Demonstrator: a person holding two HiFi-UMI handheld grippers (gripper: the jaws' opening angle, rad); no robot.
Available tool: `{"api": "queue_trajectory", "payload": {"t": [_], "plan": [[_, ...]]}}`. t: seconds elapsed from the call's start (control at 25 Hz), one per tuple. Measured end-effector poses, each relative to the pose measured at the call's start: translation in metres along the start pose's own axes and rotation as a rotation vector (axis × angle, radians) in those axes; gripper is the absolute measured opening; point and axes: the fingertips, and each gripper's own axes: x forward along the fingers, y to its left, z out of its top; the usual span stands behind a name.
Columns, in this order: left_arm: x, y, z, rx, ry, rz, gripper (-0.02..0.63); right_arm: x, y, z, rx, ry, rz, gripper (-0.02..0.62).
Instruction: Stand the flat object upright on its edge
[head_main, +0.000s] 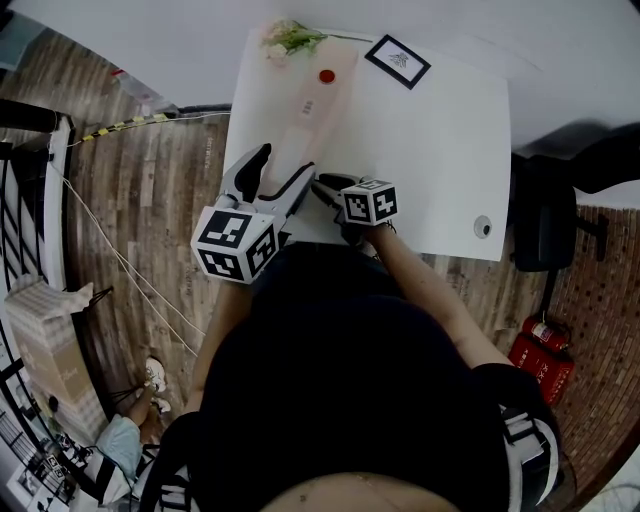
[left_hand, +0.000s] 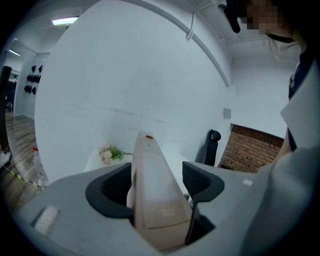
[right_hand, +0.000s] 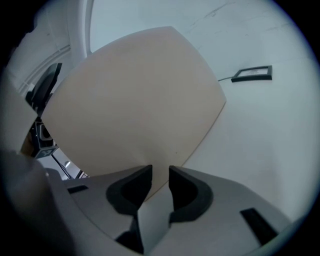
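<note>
Beige flat object (head_main: 305, 110) leans up from the surface (head_main: 440, 150) because we clamp it in the left tool (head_main: 285, 165) and pinch its edge with the right tool (head_main: 322, 186)

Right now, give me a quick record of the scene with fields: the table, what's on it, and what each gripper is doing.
surface: white table
main thing: long beige box, red dot near its far end
left gripper: jaws wide, closed across the box's near end
right gripper: jaws narrow, pinching the box's thin edge
box posture: cannot tell whether it stands on its edge yet
also on table: flowers and framed picture, both at the far end
</note>
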Motion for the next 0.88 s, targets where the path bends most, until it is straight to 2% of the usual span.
{"api": "queue_trajectory", "payload": {"t": [0.56, 0.68, 0.88], "plan": [[-0.011, 0.007, 0.010, -0.005, -0.075, 0.007, 0.317, 0.002, -0.005, -0.005, -0.019, 0.025, -0.023, 0.092], [-0.016, 0.011, 0.013, 0.008, -0.096, 0.032, 0.237, 0.002, -0.007, -0.006, -0.019, 0.026, -0.030, 0.092], [-0.022, 0.017, 0.017, 0.034, -0.113, 0.066, 0.147, 0.000, -0.009, -0.006, -0.020, 0.025, -0.042, 0.092]]}}
